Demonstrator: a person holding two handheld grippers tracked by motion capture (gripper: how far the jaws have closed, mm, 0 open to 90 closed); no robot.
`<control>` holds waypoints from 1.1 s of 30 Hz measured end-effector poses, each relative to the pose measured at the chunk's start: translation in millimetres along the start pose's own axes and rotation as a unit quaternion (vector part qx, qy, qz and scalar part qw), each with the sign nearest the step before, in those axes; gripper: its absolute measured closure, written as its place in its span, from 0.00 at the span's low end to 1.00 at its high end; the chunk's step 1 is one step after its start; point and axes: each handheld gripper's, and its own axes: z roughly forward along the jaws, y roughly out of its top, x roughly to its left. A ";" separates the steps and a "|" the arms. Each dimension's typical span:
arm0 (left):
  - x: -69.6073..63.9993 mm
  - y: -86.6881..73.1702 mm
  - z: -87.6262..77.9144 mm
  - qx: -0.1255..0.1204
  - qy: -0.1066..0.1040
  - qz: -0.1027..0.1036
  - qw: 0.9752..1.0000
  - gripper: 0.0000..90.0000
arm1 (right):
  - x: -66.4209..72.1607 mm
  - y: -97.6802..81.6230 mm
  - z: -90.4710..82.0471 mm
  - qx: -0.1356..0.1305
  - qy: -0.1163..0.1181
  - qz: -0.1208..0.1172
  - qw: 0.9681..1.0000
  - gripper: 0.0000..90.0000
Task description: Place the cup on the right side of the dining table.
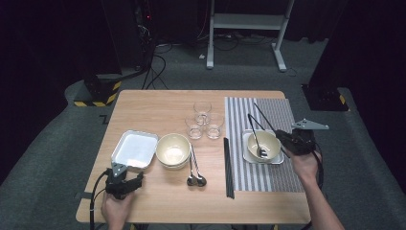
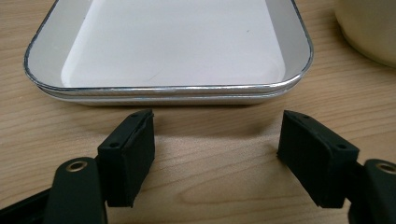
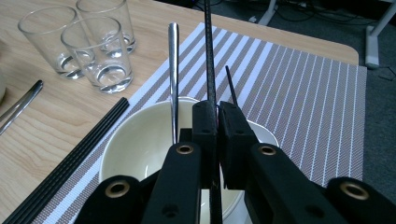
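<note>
My right gripper (image 1: 283, 137) hovers at the right rim of a cream bowl (image 1: 268, 140) on the striped placemat (image 1: 268, 175). It is shut on a pair of black chopsticks (image 1: 263, 116) that slant up and left over the bowl. In the right gripper view the jaws (image 3: 218, 116) pinch one chopstick (image 3: 208, 56), and a spoon (image 3: 173, 70) leans inside the bowl (image 3: 130, 140). My left gripper (image 1: 131, 176) rests low at the table's near left, open and holding nothing. Its jaws (image 2: 215, 140) face the near rim of a white tray (image 2: 163, 91) without touching it.
A second cream bowl (image 1: 173, 151) stands right of the white tray (image 1: 135, 149), with two spoons (image 1: 194, 170) beside it. Three glasses (image 1: 203, 122) cluster mid-table. Another pair of black chopsticks (image 1: 229, 167) lies along the placemat's left edge. The bowl on the mat sits on a square plate (image 1: 249, 155).
</note>
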 end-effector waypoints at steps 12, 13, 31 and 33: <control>0.0 0.0 0.0 0.000 0.000 0.000 1.000 0.30 | -9.5 -1.1 8.1 0.008 -0.008 0.011 1.000 0.96; 0.0 0.0 0.0 0.000 0.000 0.000 1.000 0.30 | -9.9 -1.2 8.6 0.009 -0.010 0.012 1.000 0.96; 0.0 0.0 -0.1 0.000 0.000 0.000 1.000 0.30 | -23.9 2.8 16.6 0.027 -0.031 0.027 0.999 0.96; 0.0 0.0 0.0 0.000 0.000 0.000 1.000 0.30 | -24.4 3.4 16.8 0.029 -0.032 0.025 0.999 0.96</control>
